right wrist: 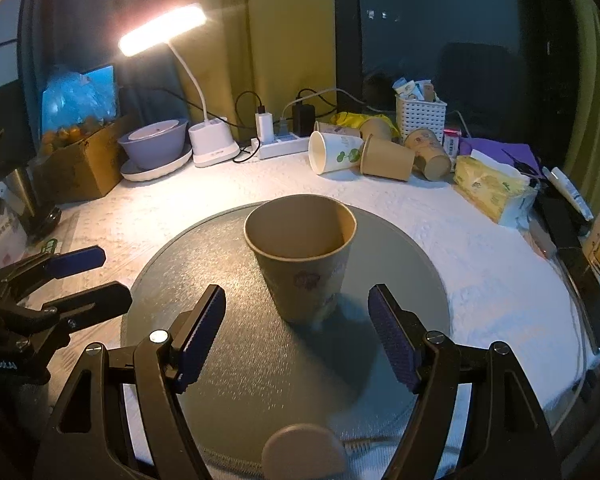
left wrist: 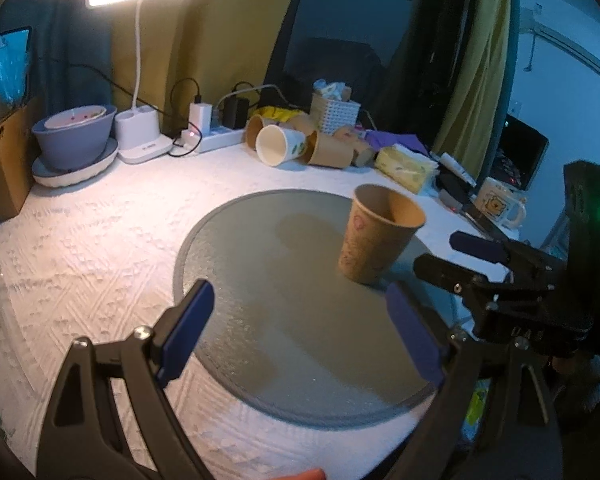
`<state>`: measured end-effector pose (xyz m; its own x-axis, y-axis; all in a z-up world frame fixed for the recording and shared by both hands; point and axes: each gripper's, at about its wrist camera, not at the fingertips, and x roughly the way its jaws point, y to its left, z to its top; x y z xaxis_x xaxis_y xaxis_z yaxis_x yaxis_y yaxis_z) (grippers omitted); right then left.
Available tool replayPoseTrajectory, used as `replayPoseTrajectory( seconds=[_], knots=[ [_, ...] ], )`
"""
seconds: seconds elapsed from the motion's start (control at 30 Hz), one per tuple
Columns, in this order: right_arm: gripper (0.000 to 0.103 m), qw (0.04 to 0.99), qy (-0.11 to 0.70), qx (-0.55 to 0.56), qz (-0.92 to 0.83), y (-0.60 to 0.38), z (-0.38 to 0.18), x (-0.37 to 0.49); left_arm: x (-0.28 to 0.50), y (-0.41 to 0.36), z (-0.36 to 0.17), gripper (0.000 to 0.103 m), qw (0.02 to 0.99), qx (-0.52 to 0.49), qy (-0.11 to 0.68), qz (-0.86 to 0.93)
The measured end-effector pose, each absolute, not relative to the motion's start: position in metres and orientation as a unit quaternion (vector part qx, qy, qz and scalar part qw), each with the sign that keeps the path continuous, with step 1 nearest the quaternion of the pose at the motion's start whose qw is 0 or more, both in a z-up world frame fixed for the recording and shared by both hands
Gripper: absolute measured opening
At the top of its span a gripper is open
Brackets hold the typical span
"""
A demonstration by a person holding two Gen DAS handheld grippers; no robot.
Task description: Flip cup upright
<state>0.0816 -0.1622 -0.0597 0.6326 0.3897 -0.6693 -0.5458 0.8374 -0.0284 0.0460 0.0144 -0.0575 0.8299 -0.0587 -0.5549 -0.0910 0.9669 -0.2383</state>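
Observation:
A brown paper cup [left wrist: 374, 234] stands upright, mouth up, on a round grey glass mat [left wrist: 260, 280]. In the right wrist view the cup [right wrist: 304, 264] sits just beyond my right gripper [right wrist: 298, 328], which is open and empty, fingers apart from the cup. My left gripper [left wrist: 300, 320] is open and empty over the mat, the cup ahead to its right. The right gripper [left wrist: 452, 256] shows at the right of the left wrist view. The left gripper [right wrist: 84, 280] shows at the left of the right wrist view.
Several paper cups [right wrist: 364, 152] lie on their sides at the back near a white basket [right wrist: 420, 114] and power strip [right wrist: 282, 144]. A lit desk lamp [right wrist: 204, 136], bowls [right wrist: 156, 148], a cardboard box [right wrist: 76, 160], tissue pack [right wrist: 488, 188] and bear mug [left wrist: 498, 202] ring the mat.

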Motion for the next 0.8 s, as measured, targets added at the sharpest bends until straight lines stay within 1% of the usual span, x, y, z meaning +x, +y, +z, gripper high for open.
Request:
replayPoseTrajectory(
  seconds=[0.23, 0.33, 0.8],
  knots=[
    [0.077, 0.905, 0.321, -0.114, 0.256, -0.169, -0.044, 0.063, 0.028, 0.004, -0.043, 0.090, 0.956, -0.117, 0.269, 0.009],
    [0.077, 0.909, 0.310, -0.112, 0.254, -0.171, -0.035, 0.055, 0.022, 0.001, -0.036, 0.094, 0.959, -0.114, 0.259, 0.009],
    [0.077, 0.927, 0.249, -0.113, 0.255, -0.179, 0.018, 0.015, -0.012, -0.015, 0.014, 0.094, 0.979, -0.073, 0.187, 0.028]
  ],
)
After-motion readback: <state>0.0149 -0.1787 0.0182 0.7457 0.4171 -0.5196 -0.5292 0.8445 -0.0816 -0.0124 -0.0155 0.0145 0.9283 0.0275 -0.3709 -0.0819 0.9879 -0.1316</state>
